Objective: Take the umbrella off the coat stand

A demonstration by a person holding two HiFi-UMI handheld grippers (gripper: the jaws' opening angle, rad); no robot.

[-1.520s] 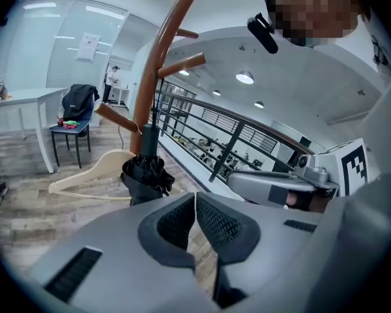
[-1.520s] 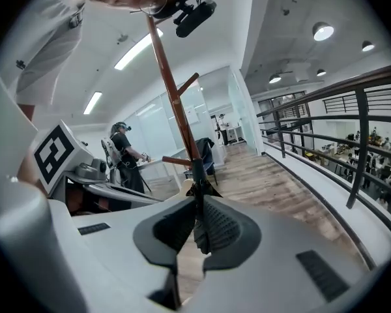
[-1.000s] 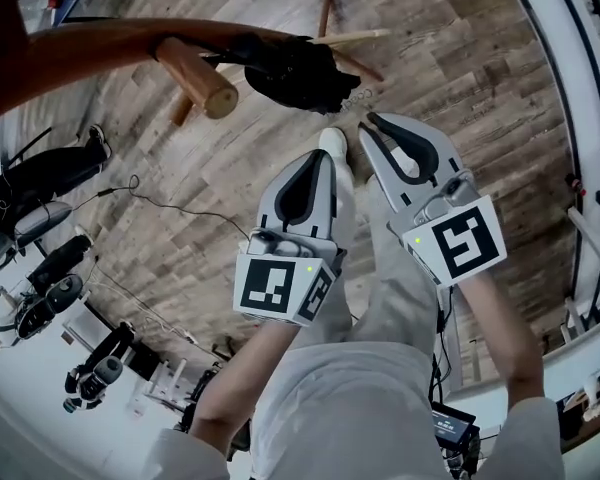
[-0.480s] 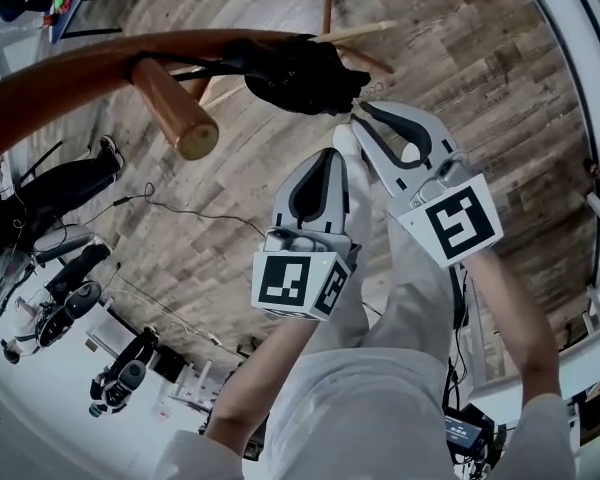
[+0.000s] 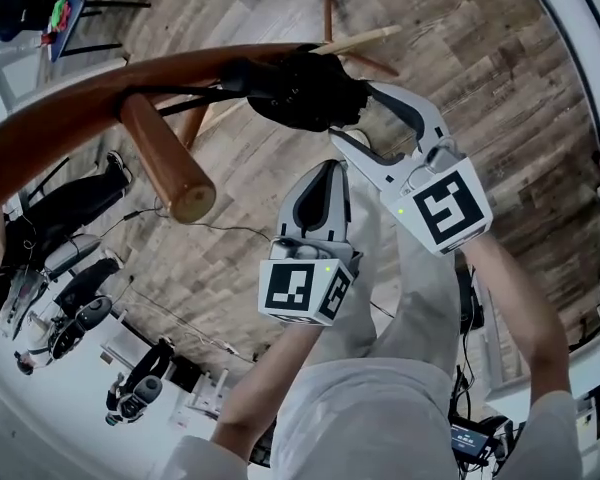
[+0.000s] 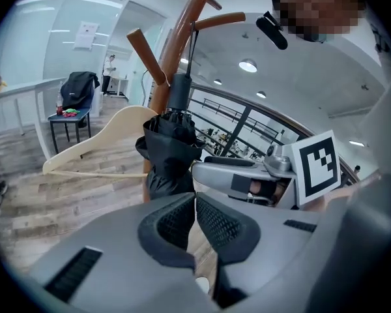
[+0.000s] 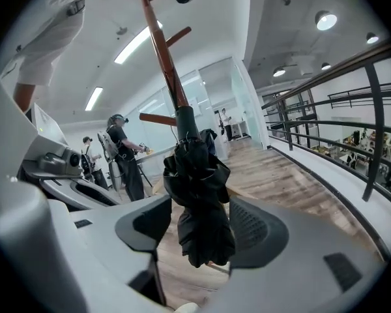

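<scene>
A folded black umbrella (image 5: 305, 88) hangs by its strap from a peg of the brown wooden coat stand (image 5: 100, 103). My right gripper (image 5: 355, 113) has its jaws on either side of the umbrella's lower part, and they are opening. In the right gripper view the umbrella (image 7: 199, 201) dangles in the gap of the right gripper (image 7: 202, 227), with its pads standing off the fabric. My left gripper (image 5: 325, 168) is shut and empty, just short of the umbrella. In the left gripper view the umbrella (image 6: 169, 155) hangs beyond the left gripper (image 6: 194, 201).
Another stand peg (image 5: 165, 168) juts out left of my grippers. A pale wooden hanger (image 6: 98, 145) hangs behind the umbrella. A black railing (image 7: 352, 116) runs along the right. A person (image 7: 124, 152) stands at the back, near a chair with clothes (image 6: 75, 93).
The right gripper's jaws have gone from shut to wide open and moved in round the umbrella. Both grippers have come closer to the stand.
</scene>
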